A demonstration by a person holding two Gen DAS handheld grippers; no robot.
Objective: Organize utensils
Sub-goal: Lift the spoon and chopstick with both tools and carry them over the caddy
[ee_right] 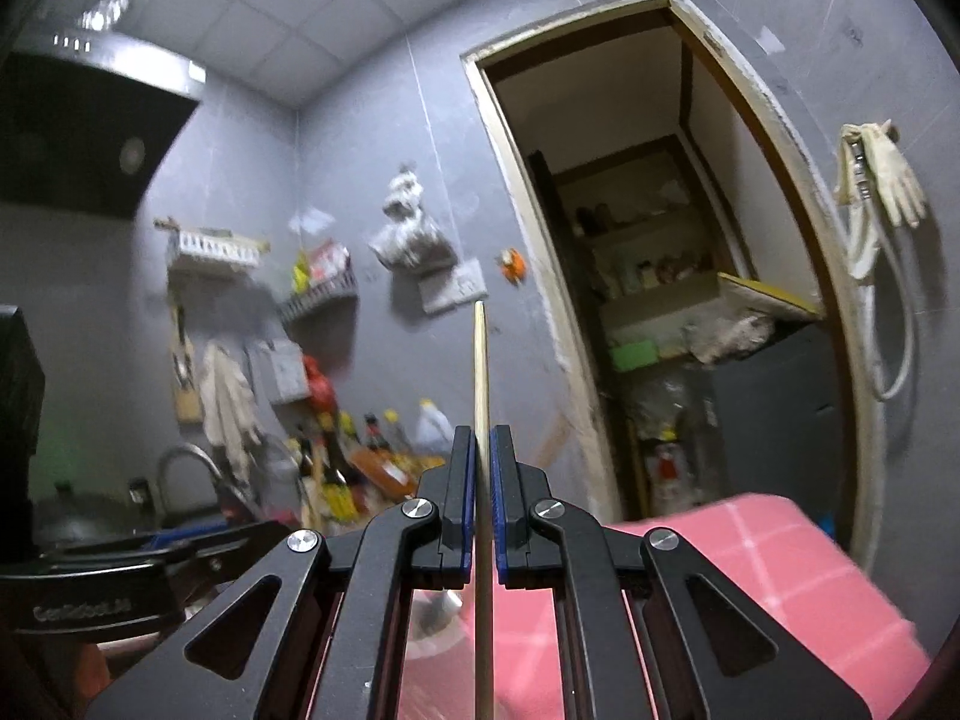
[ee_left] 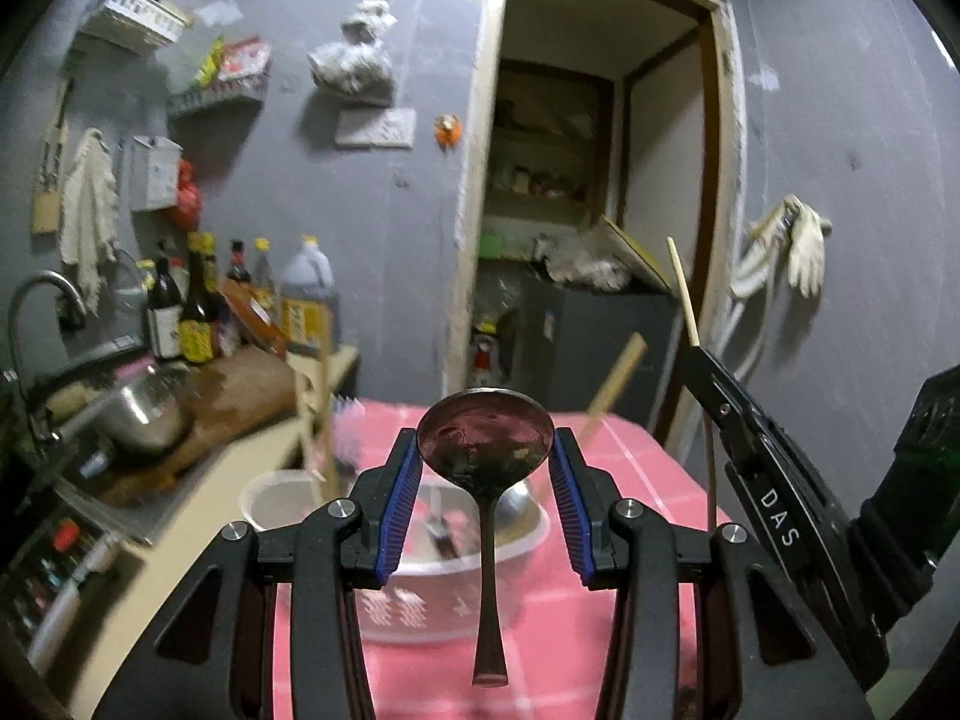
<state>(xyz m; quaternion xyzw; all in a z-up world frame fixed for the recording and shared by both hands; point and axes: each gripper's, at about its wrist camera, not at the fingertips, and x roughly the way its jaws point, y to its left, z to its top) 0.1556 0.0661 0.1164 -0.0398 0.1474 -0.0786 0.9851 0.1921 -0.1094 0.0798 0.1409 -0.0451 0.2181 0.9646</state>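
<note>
Here, spoon [ee_left: 485,438] at frame centre of left wrist view, bowl pinched between blue pads of left gripper [ee_left: 485,450], handle hanging down over white basin [ee_left: 528,546] on pink bench [ee_left: 630,450]. Right gripper [ee_right: 482,450] clamped tight on 1 chopstick [ee_right: 481,372], tip pointing up at centre of its view. Judgement: carry both level, avoid swinging; grip on rounded bowl looks slip-prone. Around: other sticks [ee_left: 321,414] upright at basin's left, sink [ee_left: 120,408] and bottles [ee_left: 198,306] at left, doorway [ee_left: 600,180] behind. Right gripper's body crowds lower right of left view; keep the 2 apart.
</note>
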